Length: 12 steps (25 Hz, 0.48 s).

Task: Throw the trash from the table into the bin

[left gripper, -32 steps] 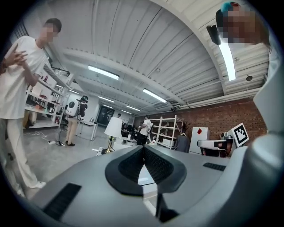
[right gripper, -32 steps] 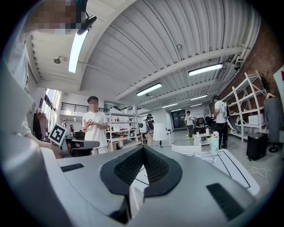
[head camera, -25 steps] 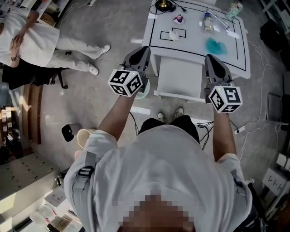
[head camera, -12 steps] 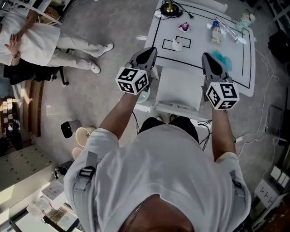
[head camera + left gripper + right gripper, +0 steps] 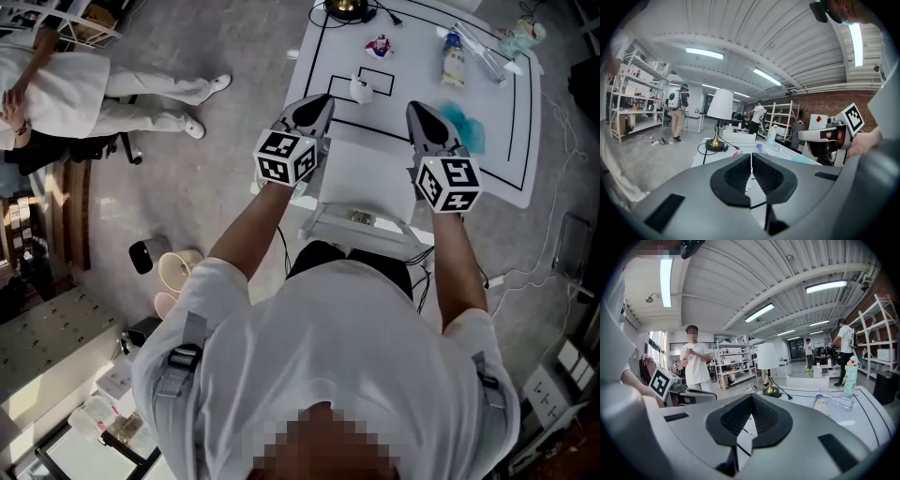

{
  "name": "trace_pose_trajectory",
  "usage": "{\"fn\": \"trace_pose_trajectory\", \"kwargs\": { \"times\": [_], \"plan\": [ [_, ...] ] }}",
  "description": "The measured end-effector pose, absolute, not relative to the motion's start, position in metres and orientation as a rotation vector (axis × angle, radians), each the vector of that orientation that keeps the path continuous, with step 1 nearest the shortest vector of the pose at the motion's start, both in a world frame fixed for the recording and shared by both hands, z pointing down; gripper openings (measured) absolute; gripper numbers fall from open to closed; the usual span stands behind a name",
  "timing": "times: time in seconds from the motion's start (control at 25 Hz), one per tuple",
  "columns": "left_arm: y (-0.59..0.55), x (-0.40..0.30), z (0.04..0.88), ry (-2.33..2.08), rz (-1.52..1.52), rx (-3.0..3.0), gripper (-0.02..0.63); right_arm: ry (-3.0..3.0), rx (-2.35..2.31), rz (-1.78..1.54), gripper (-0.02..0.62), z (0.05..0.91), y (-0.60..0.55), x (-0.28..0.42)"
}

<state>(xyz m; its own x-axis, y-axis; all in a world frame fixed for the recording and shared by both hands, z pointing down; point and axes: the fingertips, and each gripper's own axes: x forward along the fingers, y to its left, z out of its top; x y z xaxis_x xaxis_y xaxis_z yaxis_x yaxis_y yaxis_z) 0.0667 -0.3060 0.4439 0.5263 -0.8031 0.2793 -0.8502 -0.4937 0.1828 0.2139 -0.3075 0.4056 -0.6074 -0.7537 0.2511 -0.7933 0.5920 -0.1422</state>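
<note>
On the white table [image 5: 525, 169] marked with black lines lie a crumpled white paper [image 5: 361, 89], a small red-and-white wrapper [image 5: 379, 45], a little bottle [image 5: 454, 58], a clear plastic piece [image 5: 486, 56] and a teal crumple [image 5: 466, 128]. My left gripper [image 5: 320, 99] is shut and empty, just short of the white paper. My right gripper [image 5: 412, 107] is also shut and empty, beside the teal crumple. In the left gripper view the shut jaws [image 5: 751, 161] point at the table, and in the right gripper view [image 5: 751, 401] likewise. No bin is clearly in view.
A white chair [image 5: 366, 183] stands between me and the table, under both arms. A gold-based lamp [image 5: 343, 7] and a toy figure [image 5: 526, 31] stand at the table's far edge. A seated person [image 5: 56, 84] is far left. A beige bucket [image 5: 176, 272] sits on the floor.
Both grippers have moved forward and down from above the chair to the table's near edge, still shut and empty. Nothing on the table has moved.
</note>
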Motion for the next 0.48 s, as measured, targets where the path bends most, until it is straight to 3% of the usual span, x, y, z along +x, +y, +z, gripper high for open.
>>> {"fn": "trace_pose_trajectory", "kwargs": {
  "times": [0.4,0.48],
  "plan": [
    [-0.343,0.091,0.504,-1.324,0.407,2.453,0.014,-2.614,1.23,0.463,-0.009,0.461,-0.34,0.202],
    [-0.347,0.097,0.516,-1.298,0.452,2.455,0.049,-2.605,1.229,0.489,-0.008,0.47,-0.343,0.203]
  ]
}}
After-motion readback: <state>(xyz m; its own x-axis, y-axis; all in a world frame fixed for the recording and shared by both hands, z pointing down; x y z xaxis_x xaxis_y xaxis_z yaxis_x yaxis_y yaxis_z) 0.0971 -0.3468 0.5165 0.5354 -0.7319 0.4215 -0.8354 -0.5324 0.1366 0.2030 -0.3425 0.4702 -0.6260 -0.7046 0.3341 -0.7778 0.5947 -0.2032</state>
